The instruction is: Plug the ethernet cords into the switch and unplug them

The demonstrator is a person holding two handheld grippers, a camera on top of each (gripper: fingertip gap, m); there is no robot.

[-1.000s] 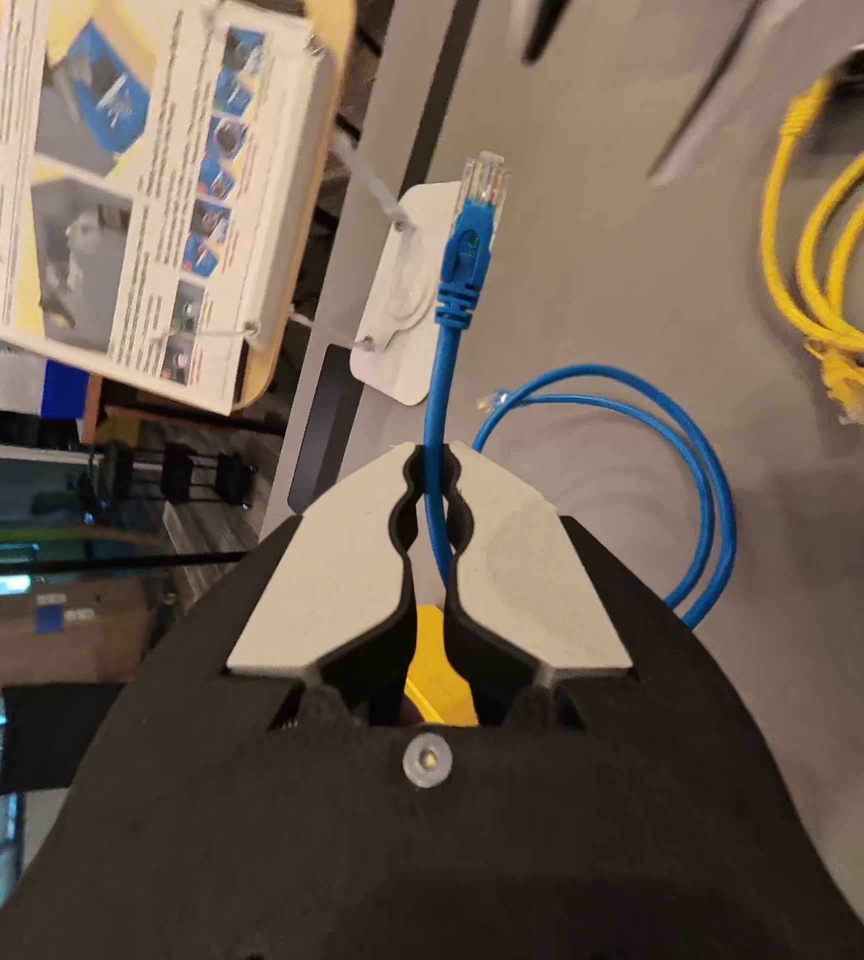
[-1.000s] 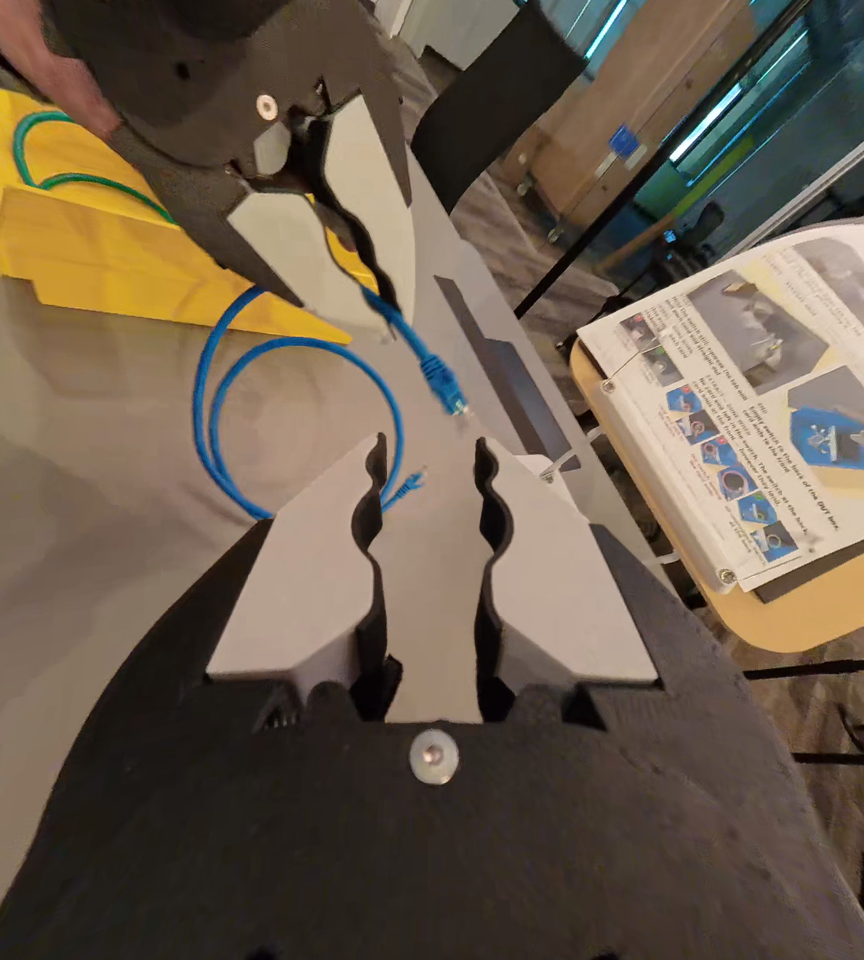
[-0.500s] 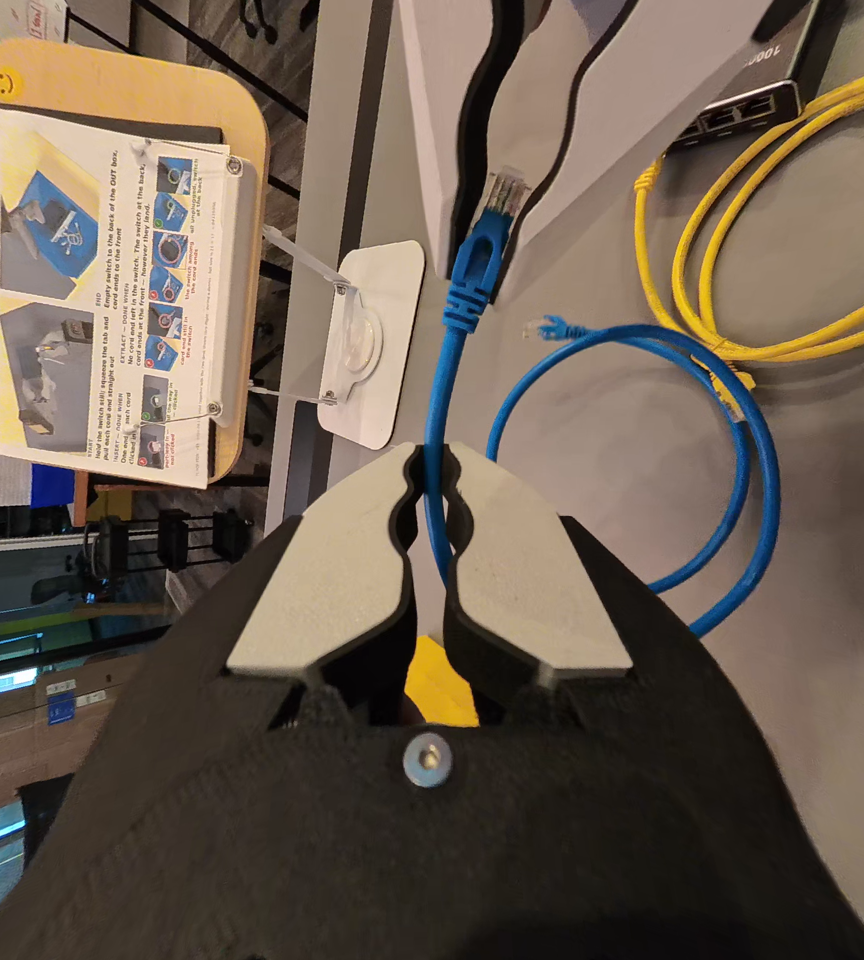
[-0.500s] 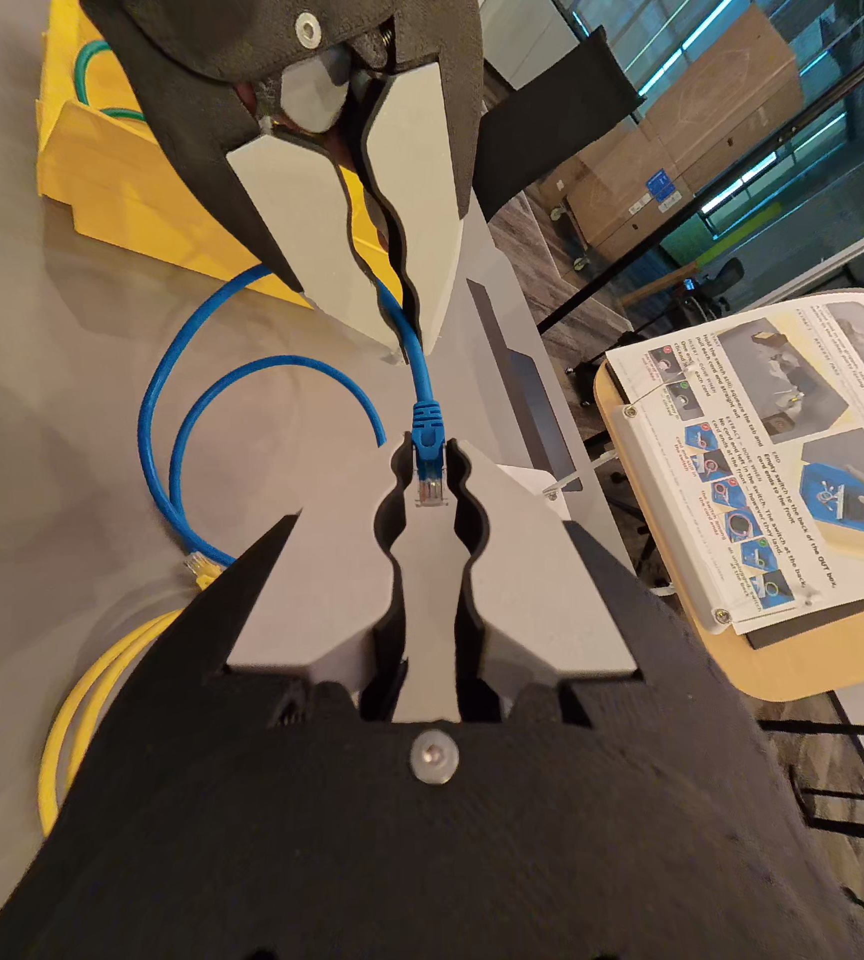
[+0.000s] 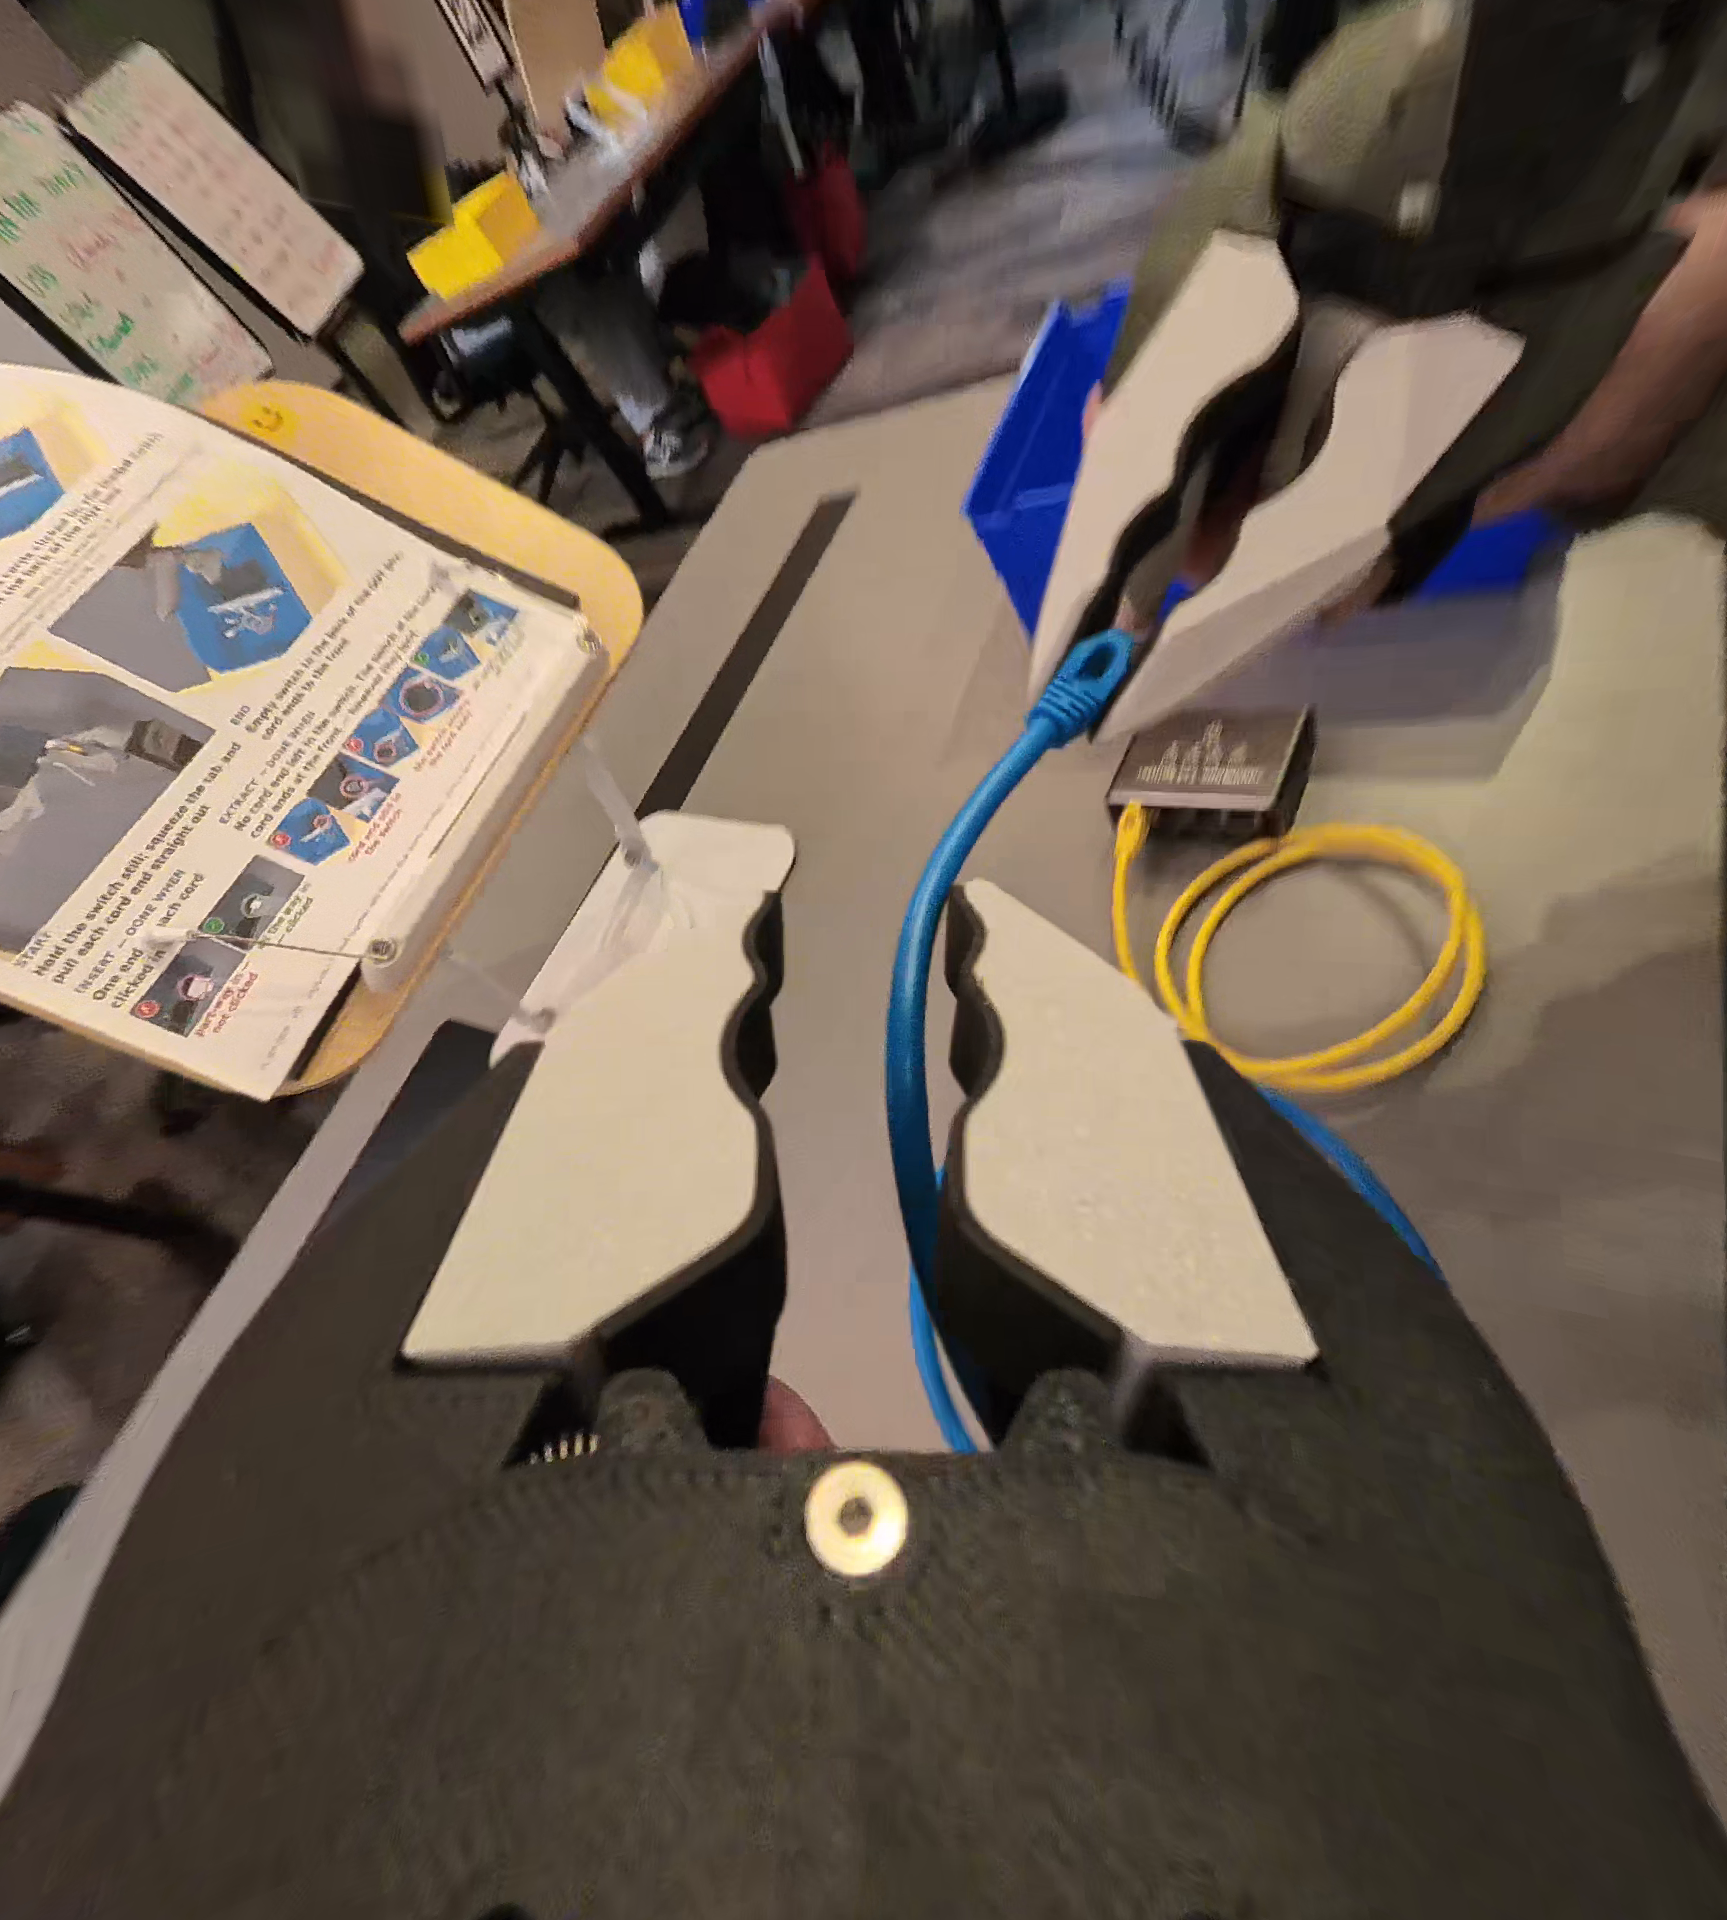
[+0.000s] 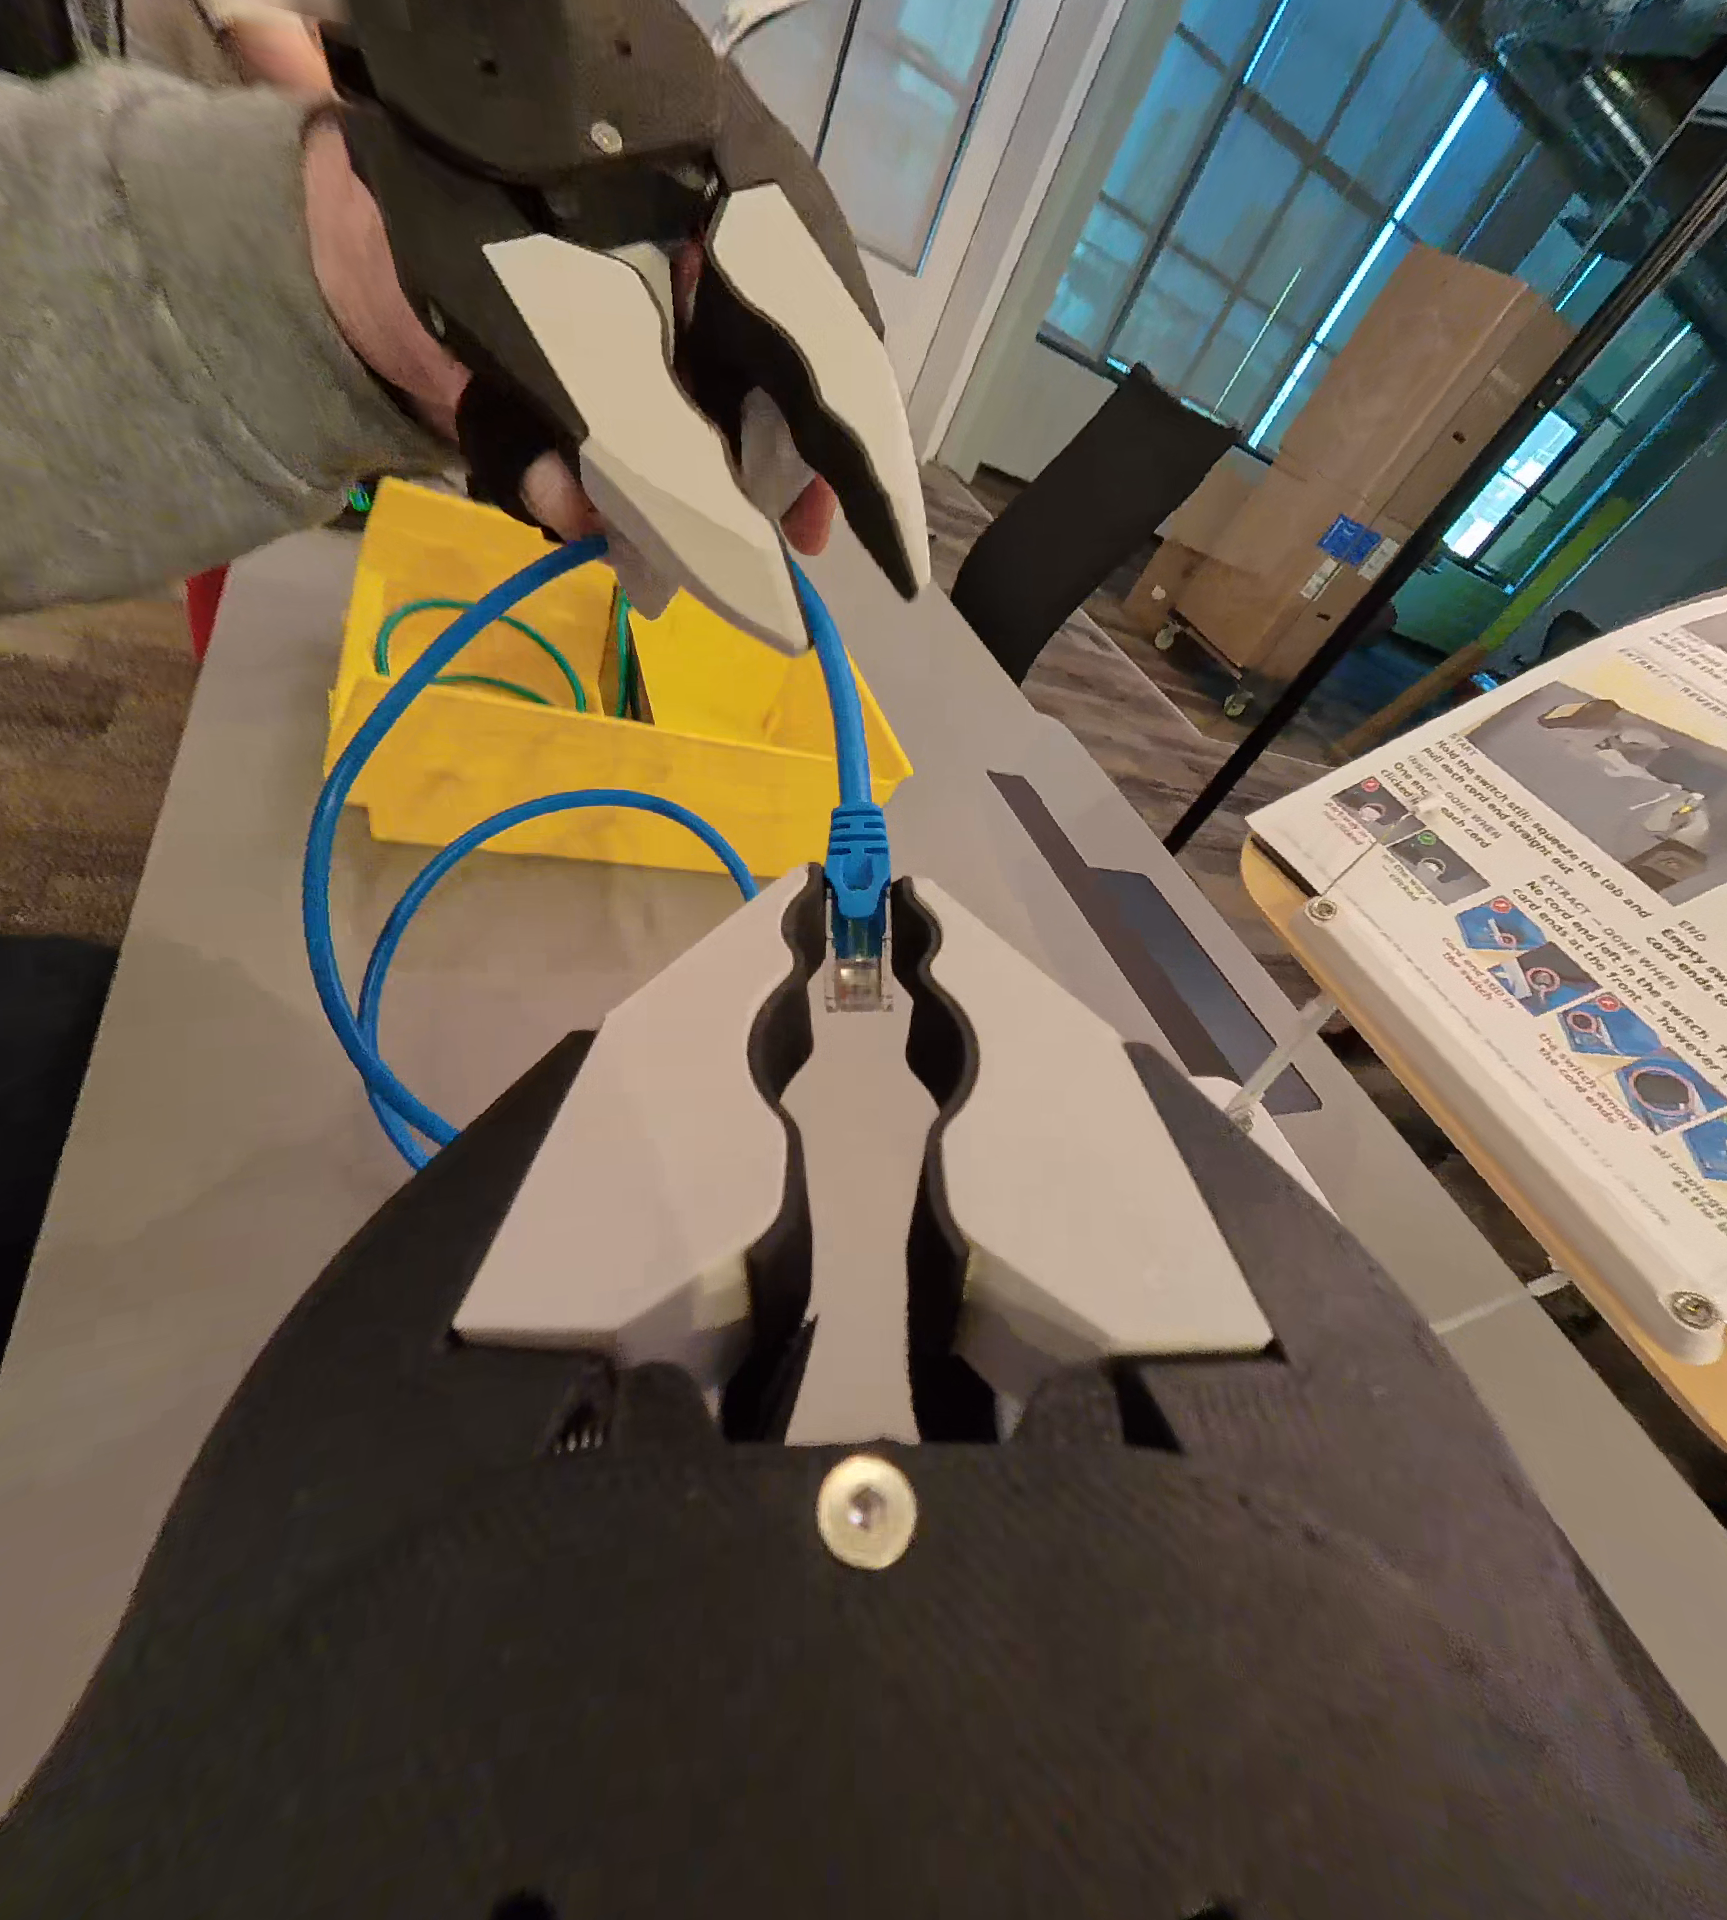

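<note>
My right gripper (image 6: 859,883) is shut on the plug (image 6: 854,935) of the blue ethernet cord (image 6: 339,831), held above the grey table. My left gripper (image 5: 869,894) is open; the blue cord (image 5: 900,1039) runs loose between its fingers, close to the right one. In the left wrist view the right gripper (image 5: 1077,707) holds the blue plug just above the black switch (image 5: 1212,769). A coiled yellow cord (image 5: 1337,956) lies beside the switch, with one end at its ports. In the right wrist view the left gripper (image 6: 848,613) hangs open above the cord.
A yellow bin (image 6: 568,769) holding a green cord (image 6: 485,634) stands at the table's far end. A blue bin (image 5: 1035,488) stands behind the switch. An instruction sheet on a stand (image 5: 215,748) sits beside the table's edge. A person's sleeve (image 6: 111,332) is at the upper left. Spacing between my two grippers at the tips: around 7 cm.
My left gripper has opened and let go of the blue cord. My right gripper has closed on the cord's plug. Both views have tilted up from the table.
</note>
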